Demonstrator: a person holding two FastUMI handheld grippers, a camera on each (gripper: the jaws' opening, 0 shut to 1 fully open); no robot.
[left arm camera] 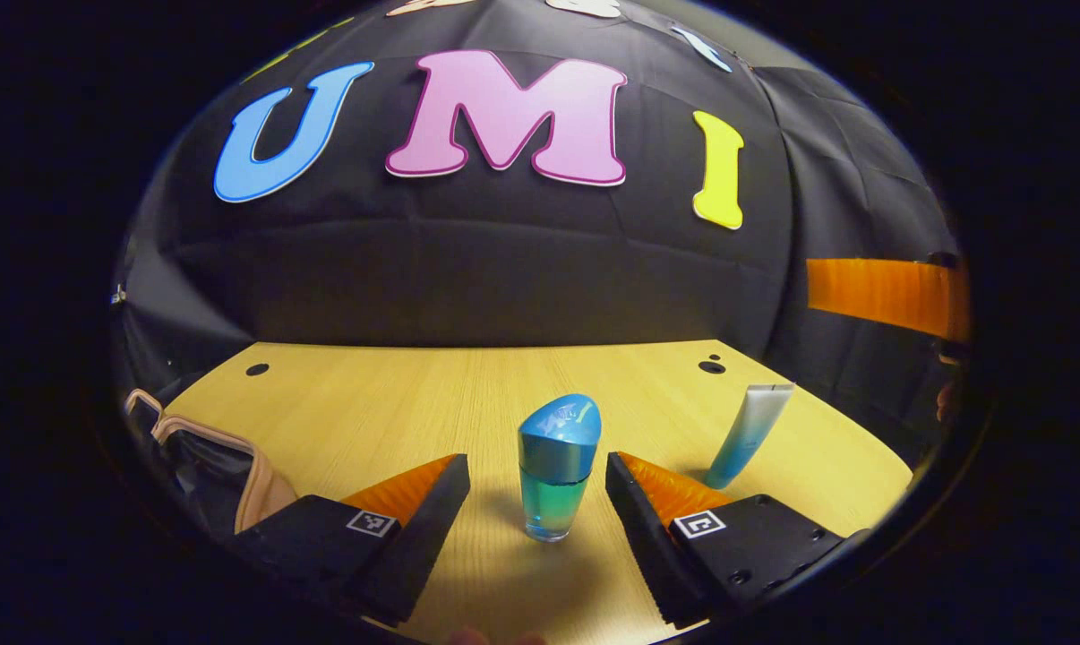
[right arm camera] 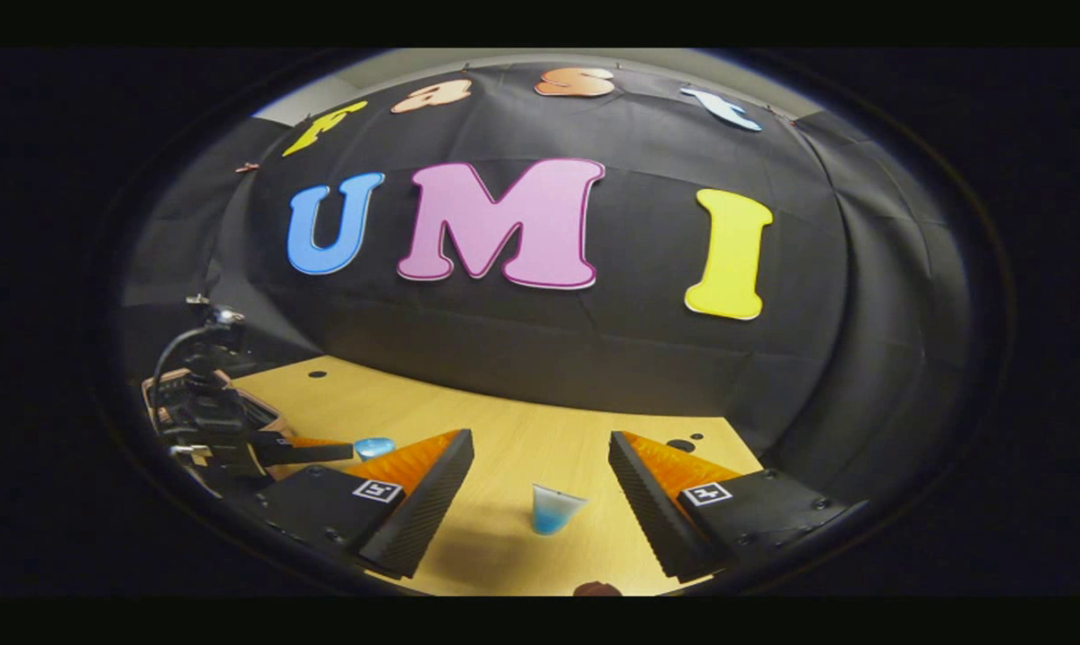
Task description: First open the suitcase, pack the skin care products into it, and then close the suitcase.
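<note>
Beside open suitcase (left arm camera: 235, 466), bottle (left arm camera: 558, 466), tube (left arm camera: 752, 432)

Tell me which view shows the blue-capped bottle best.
The left gripper view: the blue-capped bottle stands upright and whole on the table, between that gripper's open jaws. The right gripper view catches just its cap, far left, behind that gripper's own finger.

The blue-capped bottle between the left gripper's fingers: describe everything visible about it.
The bottle is small, with clear walls that look like glass or plastic and hold a liquid shading from teal to pale blue at the base. A glossy blue slanted cap tops it. It stands upright on the wooden table, between the fingers of the open left gripper, with a gap on both sides. A white-and-blue tube stands farther right, apart from it. In the right gripper view its cap shows beside the left gripper.
</note>
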